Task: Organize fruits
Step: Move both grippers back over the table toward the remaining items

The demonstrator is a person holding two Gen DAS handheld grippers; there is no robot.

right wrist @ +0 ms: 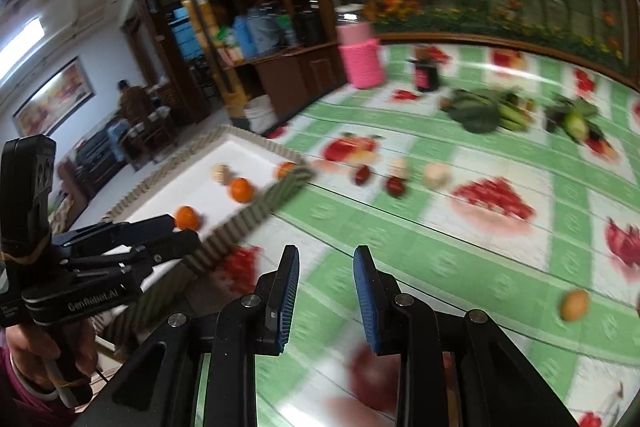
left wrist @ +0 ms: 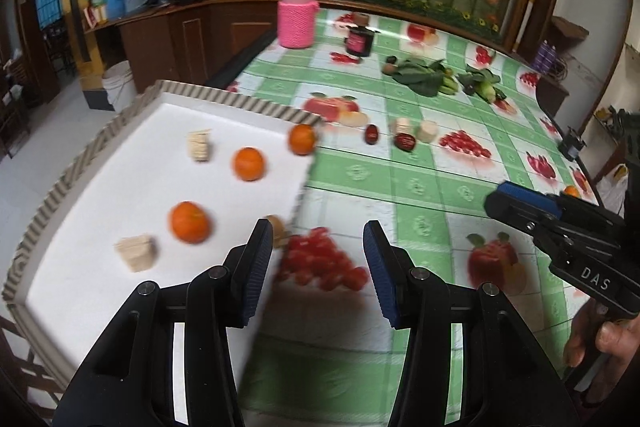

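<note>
A white tray (left wrist: 100, 195) with a striped rim sits at the table's left. It holds three oranges (left wrist: 189, 222), (left wrist: 248, 163), (left wrist: 301, 139) and several pale wooden blocks (left wrist: 136, 251). Two dark red dates (left wrist: 371, 134), (left wrist: 406, 141) and two pale pieces (left wrist: 427, 131) lie on the cloth beyond the tray. My left gripper (left wrist: 318, 267) is open and empty over the tray's near right corner. My right gripper (right wrist: 326, 291) is open and empty above the cloth; it also shows in the left wrist view (left wrist: 520, 199). An egg-like brown fruit (right wrist: 574, 303) lies at the right.
A pink knit-covered jar (left wrist: 297, 11) and a dark mug (left wrist: 359, 41) stand at the far side. Leafy greens, green bananas and corn (left wrist: 440, 77) lie behind. The green checked cloth (left wrist: 400, 187) has printed fruit pictures. Wooden cabinets stand to the left.
</note>
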